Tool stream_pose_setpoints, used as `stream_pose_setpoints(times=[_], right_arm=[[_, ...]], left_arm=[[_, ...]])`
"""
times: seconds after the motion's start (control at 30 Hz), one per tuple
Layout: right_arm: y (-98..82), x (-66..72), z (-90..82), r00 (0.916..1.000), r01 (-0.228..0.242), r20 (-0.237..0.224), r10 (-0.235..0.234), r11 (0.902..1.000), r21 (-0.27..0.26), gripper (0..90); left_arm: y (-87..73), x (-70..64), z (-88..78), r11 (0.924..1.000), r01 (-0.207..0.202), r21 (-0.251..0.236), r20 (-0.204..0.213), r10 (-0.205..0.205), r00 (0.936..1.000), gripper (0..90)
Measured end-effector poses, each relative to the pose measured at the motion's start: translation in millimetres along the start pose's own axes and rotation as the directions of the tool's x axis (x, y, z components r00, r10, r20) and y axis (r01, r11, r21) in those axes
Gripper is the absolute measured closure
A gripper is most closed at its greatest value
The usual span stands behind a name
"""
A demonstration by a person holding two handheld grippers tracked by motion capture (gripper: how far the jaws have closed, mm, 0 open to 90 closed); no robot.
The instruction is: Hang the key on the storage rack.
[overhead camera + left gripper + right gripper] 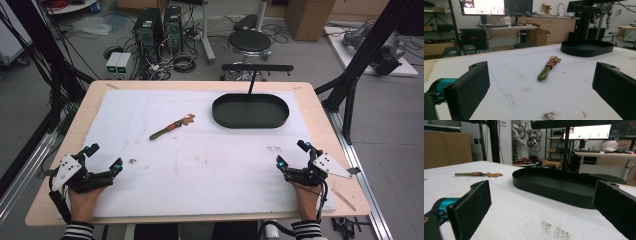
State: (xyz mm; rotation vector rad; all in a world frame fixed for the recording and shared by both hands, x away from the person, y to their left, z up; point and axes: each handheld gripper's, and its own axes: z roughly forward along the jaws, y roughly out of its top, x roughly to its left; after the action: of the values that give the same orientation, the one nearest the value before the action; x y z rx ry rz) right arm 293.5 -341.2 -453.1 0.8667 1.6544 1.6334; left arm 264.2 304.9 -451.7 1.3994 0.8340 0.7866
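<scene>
A green strap keychain with a brown leather tag (172, 126) lies on the white mat, left of the middle; it lies ahead in the left gripper view (547, 69) and far left in the right gripper view (477, 174). A black oval tray (250, 110) stands empty at the back right (587, 48) (556, 186). My left gripper (104, 156) rests open near the front left corner, nothing between its fingers (470, 87). My right gripper (291, 152) rests open near the front right, its fingers (471, 206) also holding nothing.
A black T-shaped stand (256, 70) rises behind the tray. The white mat (200, 160) covers most of the wooden table (320, 110). Small dirt specks (133, 161) lie near the left gripper. A stool and computer cases stand on the floor beyond the table.
</scene>
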Motion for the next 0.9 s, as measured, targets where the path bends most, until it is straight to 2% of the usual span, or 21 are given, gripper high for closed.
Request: stream_pose_setpoints(times=[0.07, 0.1, 0.13, 0.17, 0.27, 0.33, 0.37, 0.4, 0.43, 0.47, 0.5, 0.6, 0.67, 0.7, 0.73, 0.77, 0.9], right_arm=[[0.0, 0.5, -0.1, 1.0000, -0.008, -0.001, 0.008, 1.0000, 0.004, 1.0], [0.1, 0.4, -0.1, 1.0000, -0.008, 0.000, 0.008, 1.0000, 0.004, 1.0], [0.0, 0.4, -0.1, 1.0000, -0.010, 0.000, 0.010, 0.9999, 0.005, 1.0], [0.1, 0.7, -0.1, 0.9999, -0.013, 0.000, 0.013, 0.9999, 0.006, 1.0], [0.1, 0.7, -0.1, 0.9999, -0.014, 0.000, 0.014, 0.9999, 0.006, 1.0], [0.1, 0.6, -0.4, 0.9999, -0.013, -0.001, 0.013, 0.9999, 0.008, 1.0], [0.1, 0.6, -0.3, 0.9999, -0.012, -0.001, 0.012, 0.9999, 0.008, 1.0], [0.1, 0.5, -0.5, 0.9999, -0.011, -0.001, 0.011, 0.9999, 0.008, 1.0], [0.0, 0.6, -0.4, 0.9999, -0.013, -0.001, 0.013, 0.9999, 0.008, 1.0], [0.1, 0.5, -0.4, 0.9999, -0.013, -0.002, 0.013, 0.9999, 0.008, 1.0], [0.2, 0.5, -0.4, 0.9999, -0.014, -0.002, 0.014, 0.9999, 0.007, 1.0], [0.1, 0.5, -0.4, 1.0000, -0.010, -0.001, 0.010, 0.9999, 0.007, 1.0], [0.0, 0.4, -0.3, 1.0000, -0.007, 0.000, 0.007, 1.0000, 0.005, 1.0], [0.1, 0.3, -0.4, 1.0000, -0.006, 0.001, 0.006, 1.0000, 0.004, 1.0], [0.0, 0.4, -0.4, 1.0000, -0.006, 0.001, 0.006, 1.0000, 0.004, 1.0], [0.0, 0.4, -0.4, 1.0000, -0.006, 0.002, 0.006, 1.0000, 0.004, 1.0], [0.1, 0.5, -0.6, 0.9999, -0.011, 0.000, 0.011, 0.9999, 0.006, 1.0]], left_arm=[[1.6, 0.4, 1.3, 1.0000, -0.005, 0.005, 0.008, 0.005, 1.0000, 1.7], [6.5, 2.0, 5.4, 0.9997, -0.017, 0.015, 0.035, 0.017, 0.9993, 1.7], [6.5, 2.0, 5.4, 0.9997, -0.017, 0.015, 0.035, 0.017, 0.9993, 1.7], [13.3, 4.2, 11.8, 0.9993, -0.008, 0.036, 0.069, 0.006, 0.9976, 1.7], [24.8, 8.1, 24.3, 0.9964, -0.025, 0.081, 0.106, 0.016, 0.9942, 1.7], [28.8, 9.2, 28.4, 0.9951, -0.040, 0.090, 0.119, 0.029, 0.9925, 1.7], [37.2, 10.8, 36.9, 0.9916, -0.059, 0.115, 0.149, 0.041, 0.9880, 1.7], [37.2, 10.8, 36.9, 0.9916, -0.059, 0.115, 0.149, 0.041, 0.9880, 1.7], [45.9, 12.0, 45.2, 0.9847, -0.098, 0.144, 0.172, 0.073, 0.9825, 1.7], [50.1, 12.2, 49.2, 0.9814, -0.114, 0.155, 0.176, 0.086, 0.9806, 1.7], [50.1, 12.2, 49.2, 0.9814, -0.114, 0.155, 0.176, 0.086, 0.9806, 1.7], [63.9, 14.2, 66.6, 0.9655, -0.115, 0.234, 0.215, 0.064, 0.9745, 1.7], [69.6, 14.3, 75.8, 0.9538, -0.139, 0.266, 0.225, 0.079, 0.9712, 1.7], [71.5, 14.3, 79.2, 0.9506, -0.140, 0.277, 0.229, 0.076, 0.9704, 1.7], [71.5, 14.3, 79.2, 0.9506, -0.140, 0.277, 0.229, 0.076, 0.9704, 1.7], [76.6, 14.8, 87.9, 0.9421, -0.149, 0.300, 0.237, 0.078, 0.9684, 1.7], [85.1, 15.2, 105.8, 0.9148, -0.185, 0.359, 0.263, 0.091, 0.9606, 1.7]])
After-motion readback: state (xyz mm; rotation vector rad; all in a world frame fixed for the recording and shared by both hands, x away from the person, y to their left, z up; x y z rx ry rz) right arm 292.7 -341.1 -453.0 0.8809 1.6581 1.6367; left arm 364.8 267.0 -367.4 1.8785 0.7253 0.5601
